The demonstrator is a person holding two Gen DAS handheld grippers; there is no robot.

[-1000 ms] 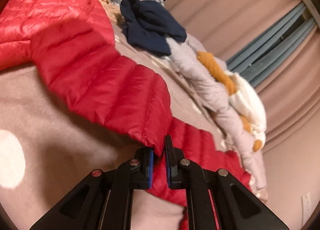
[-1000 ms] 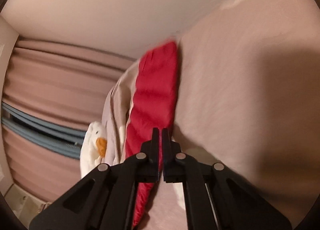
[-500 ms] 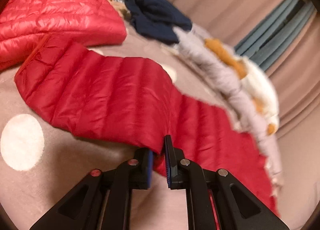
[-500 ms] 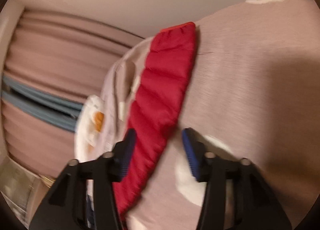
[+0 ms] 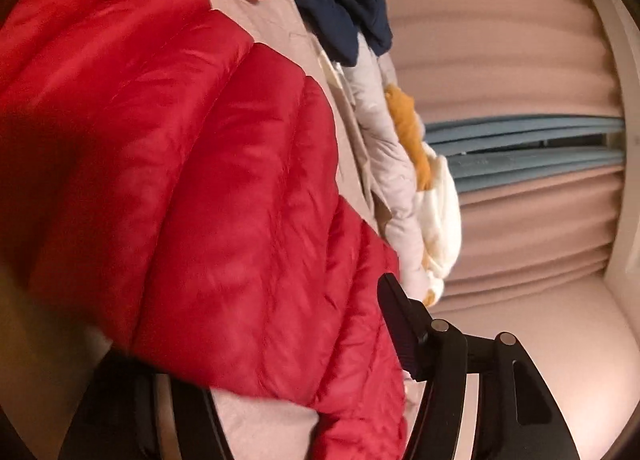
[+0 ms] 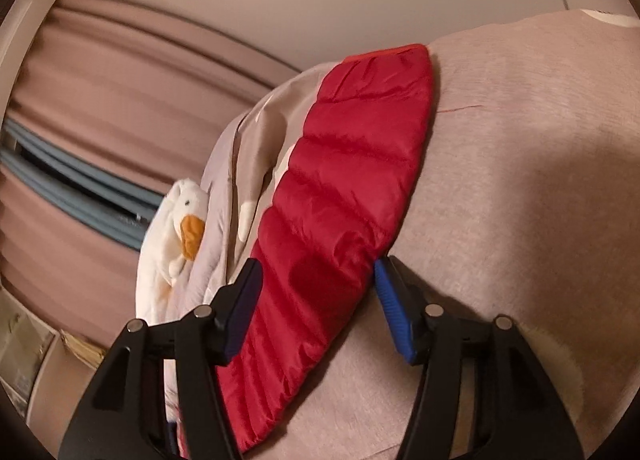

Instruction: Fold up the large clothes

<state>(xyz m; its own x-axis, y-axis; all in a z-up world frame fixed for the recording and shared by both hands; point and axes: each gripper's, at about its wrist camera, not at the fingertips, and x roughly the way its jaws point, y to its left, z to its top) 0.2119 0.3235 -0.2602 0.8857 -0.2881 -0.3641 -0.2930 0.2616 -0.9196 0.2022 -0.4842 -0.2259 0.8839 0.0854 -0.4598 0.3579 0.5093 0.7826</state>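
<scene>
Two grippers flank one red puffer jacket (image 6: 344,196) spread on the pink bedcover (image 6: 520,180). From the right wrist, a quilted sleeve runs lengthwise away from the camera, its long axis slanting from lower left up to the cuff at upper right, near the bed's far edge. The right gripper (image 6: 316,300) stands spread wide, one finger on each side of the sleeve, clamping nothing. From the left wrist, the jacket fills the near view, lying over the left gripper (image 5: 288,348); one finger is hidden beneath the fabric, so its grip cannot be told. A duck plush (image 6: 176,228) and navy clothes (image 5: 348,0) lie beside the curtain (image 5: 512,72).
</scene>
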